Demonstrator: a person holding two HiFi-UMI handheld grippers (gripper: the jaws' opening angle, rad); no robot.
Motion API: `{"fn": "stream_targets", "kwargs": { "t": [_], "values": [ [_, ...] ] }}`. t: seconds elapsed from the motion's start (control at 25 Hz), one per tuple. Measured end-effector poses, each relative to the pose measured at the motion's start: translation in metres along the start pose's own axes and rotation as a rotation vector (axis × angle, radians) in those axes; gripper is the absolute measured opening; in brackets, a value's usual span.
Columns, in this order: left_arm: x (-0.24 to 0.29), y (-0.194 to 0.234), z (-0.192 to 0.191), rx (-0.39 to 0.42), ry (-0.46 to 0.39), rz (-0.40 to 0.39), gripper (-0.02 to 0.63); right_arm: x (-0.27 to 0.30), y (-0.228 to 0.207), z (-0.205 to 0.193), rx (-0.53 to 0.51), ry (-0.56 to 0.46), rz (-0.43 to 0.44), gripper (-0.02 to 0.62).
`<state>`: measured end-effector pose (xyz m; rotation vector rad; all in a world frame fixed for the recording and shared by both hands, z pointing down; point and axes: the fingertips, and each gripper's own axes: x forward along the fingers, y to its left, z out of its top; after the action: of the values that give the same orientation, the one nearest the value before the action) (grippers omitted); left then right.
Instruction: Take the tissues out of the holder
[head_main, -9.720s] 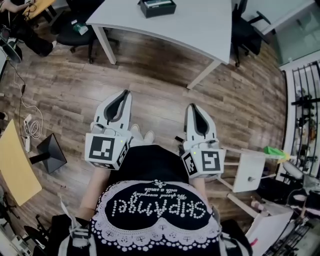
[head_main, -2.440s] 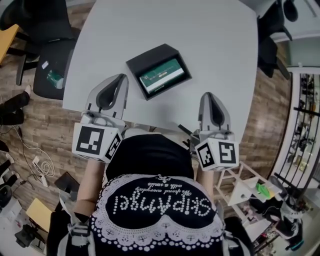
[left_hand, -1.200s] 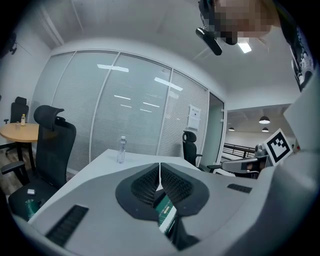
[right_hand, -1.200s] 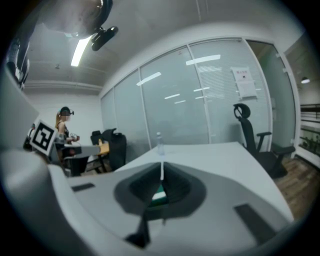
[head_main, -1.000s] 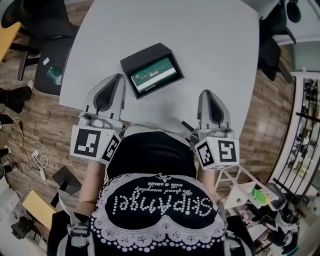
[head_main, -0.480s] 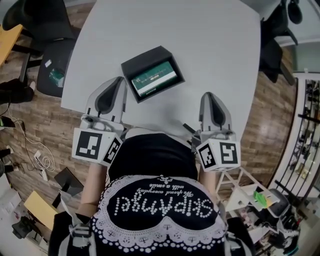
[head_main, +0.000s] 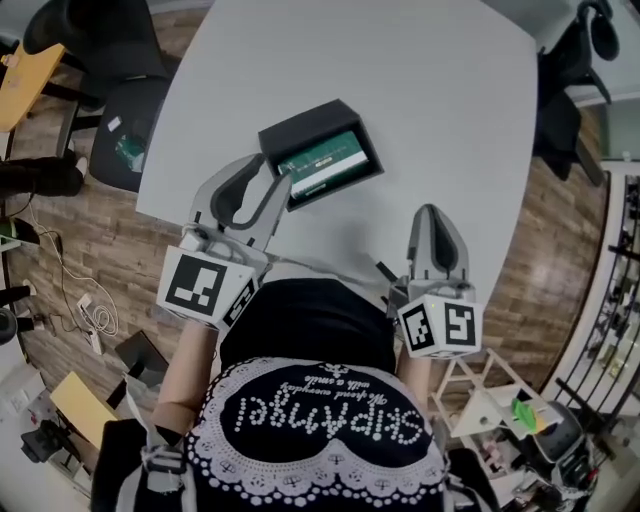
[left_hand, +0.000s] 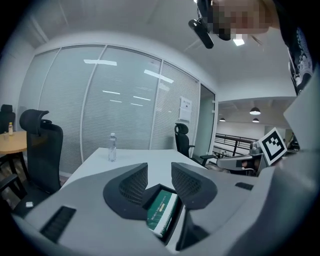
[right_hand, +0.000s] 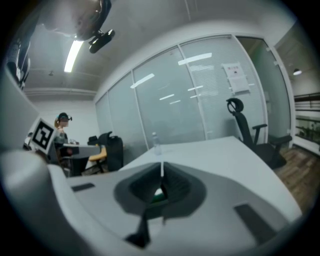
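Observation:
A black tissue holder (head_main: 300, 125) lies on the white table (head_main: 420, 90), and a green and white tissue pack (head_main: 331, 163) fills it. My left gripper (head_main: 262, 176) hovers at the holder's near left corner. Its jaws have just been opening and stand apart, with nothing pressed between them. In the left gripper view the tissue pack (left_hand: 162, 212) shows just beyond the gap of the left gripper (left_hand: 159, 176). My right gripper (head_main: 432, 214) is shut and empty over the table's near edge, to the right of the holder. A sliver of green tissue pack (right_hand: 159, 196) shows past the right gripper (right_hand: 161, 175).
A clear water bottle (left_hand: 112, 147) stands at the far end of the table. Black office chairs stand at the table's left (head_main: 125, 130) and right (head_main: 560, 110). The person's black top (head_main: 310, 330) covers the near table edge.
The left gripper's jaws have parted, and it has moved forward and right to the holder's near corner. The right gripper has stayed shut and hardly moved.

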<state>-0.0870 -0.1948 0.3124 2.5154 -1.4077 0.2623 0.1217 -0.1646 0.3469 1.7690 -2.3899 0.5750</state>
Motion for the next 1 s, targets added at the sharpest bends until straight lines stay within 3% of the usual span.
{"fn": "stream_targets", "kwargs": {
  "t": [0.2,0.44,0.8,1.0],
  "values": [
    [0.015,-0.012,-0.009,0.052,0.07,-0.072,0.253,-0.006,-0.002,-0.01,0.01,0.009,-0.014,0.035],
    [0.04,-0.021,-0.028,0.12,0.167,-0.149,0.315,-0.01,0.0,-0.016,0.018,0.006,-0.026,0.035],
    [0.084,-0.039,-0.069,0.183,0.297,-0.243,0.337,-0.013,-0.006,-0.031,0.05,0.032,-0.043,0.035],
    [0.104,-0.042,-0.1,0.19,0.373,-0.257,0.337,-0.016,-0.012,-0.035,0.064,0.042,-0.058,0.035]
  ]
}}
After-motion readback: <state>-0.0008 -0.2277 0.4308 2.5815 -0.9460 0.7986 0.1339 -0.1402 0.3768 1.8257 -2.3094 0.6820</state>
